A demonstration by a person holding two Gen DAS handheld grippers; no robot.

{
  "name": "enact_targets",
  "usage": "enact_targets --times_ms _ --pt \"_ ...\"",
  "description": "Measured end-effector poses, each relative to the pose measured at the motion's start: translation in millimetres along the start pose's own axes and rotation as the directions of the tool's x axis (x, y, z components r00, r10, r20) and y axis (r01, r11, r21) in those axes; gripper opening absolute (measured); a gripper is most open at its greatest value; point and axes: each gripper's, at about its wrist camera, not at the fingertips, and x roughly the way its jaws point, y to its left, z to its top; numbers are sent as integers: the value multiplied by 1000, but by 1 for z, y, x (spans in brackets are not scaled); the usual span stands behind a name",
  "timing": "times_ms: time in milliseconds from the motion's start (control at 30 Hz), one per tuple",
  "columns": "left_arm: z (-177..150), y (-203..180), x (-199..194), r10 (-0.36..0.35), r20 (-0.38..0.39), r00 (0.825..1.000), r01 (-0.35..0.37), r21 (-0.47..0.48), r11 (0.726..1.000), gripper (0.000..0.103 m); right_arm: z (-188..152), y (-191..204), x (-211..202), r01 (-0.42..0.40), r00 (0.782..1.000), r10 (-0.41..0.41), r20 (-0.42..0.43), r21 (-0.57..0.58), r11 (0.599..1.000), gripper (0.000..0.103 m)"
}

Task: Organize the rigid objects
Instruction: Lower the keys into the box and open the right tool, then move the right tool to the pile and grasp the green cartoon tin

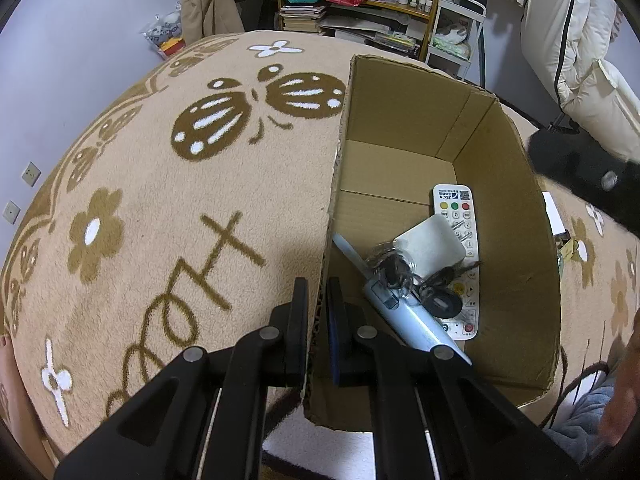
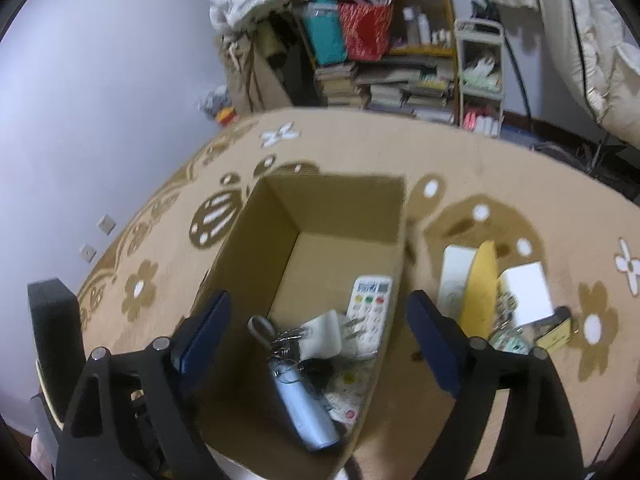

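An open cardboard box (image 1: 516, 184) (image 2: 256, 248) stands on a beige patterned blanket. Inside lie a white remote control (image 1: 458, 216) (image 2: 370, 300), a white rounded block (image 1: 430, 246) (image 2: 322, 330), a pale blue tube-shaped device (image 1: 412, 316) (image 2: 302, 412) and a bunch of dark keys (image 1: 404, 276) (image 2: 288, 340). My left gripper (image 1: 318, 312) is shut on the box's left wall, one finger on each side. My right gripper (image 2: 316, 344) is open and empty, hovering above the box.
To the right of the box on the blanket lie a white card (image 2: 454, 276), a yellow oval piece (image 2: 480, 288), a white box (image 2: 526, 292) and a small yellow-black packet (image 2: 554, 330). Bookshelves (image 2: 400, 60) and clutter stand behind; a white duvet (image 1: 576, 48) lies at right.
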Motion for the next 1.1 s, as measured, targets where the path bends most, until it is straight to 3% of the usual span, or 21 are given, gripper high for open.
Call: enact_targets --times_ms 133,333,567,1100 --pt "0 1 0 0 0 1000 0 0 1000 8 5 -21 -7 34 999 -35 27 50 998 103" --pt "0 1 0 -2 0 1000 2 -1 1000 8 10 -53 -8 114 993 -116 11 94 989 103" --pt "-1 2 -1 -4 -1 1000 4 -4 1000 8 -1 -97 7 292 956 -287 -61 96 952 103" --pt "-1 3 -1 -7 -2 1000 7 -7 1000 9 -25 -150 45 408 895 -359 -267 162 898 103"
